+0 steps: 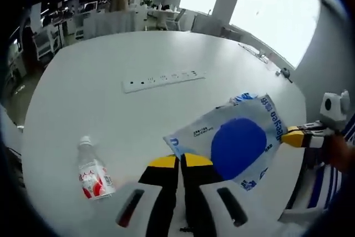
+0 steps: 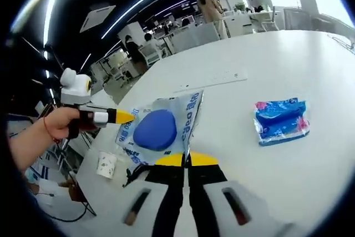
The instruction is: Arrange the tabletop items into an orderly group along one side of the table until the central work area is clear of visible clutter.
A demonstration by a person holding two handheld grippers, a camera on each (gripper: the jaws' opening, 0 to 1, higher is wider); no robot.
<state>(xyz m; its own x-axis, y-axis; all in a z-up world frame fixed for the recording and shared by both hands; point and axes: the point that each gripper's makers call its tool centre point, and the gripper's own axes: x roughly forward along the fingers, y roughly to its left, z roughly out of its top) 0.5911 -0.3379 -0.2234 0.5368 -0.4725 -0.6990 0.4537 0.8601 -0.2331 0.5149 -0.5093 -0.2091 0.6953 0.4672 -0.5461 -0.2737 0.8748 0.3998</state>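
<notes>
you've got a big white round-edged table (image 1: 138, 59). on it: a white power strip (image 1: 163, 80) lying flat mid-table, a small plastic bottle (image 1: 93, 171) with red label on its side near your edge, a white-and-blue bag (image 1: 236, 140) with a big blue circle, and a blue-pink packet (image 2: 280, 120) lying well apart from the bag. small dark item (image 1: 284, 72) at the far rim, can't tell what.

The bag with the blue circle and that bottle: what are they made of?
The bag looks like thin glossy plastic film: it wrinkles and catches light, held between both grippers. The bottle looks like clear plastic with a white cap and a red printed label.
</notes>
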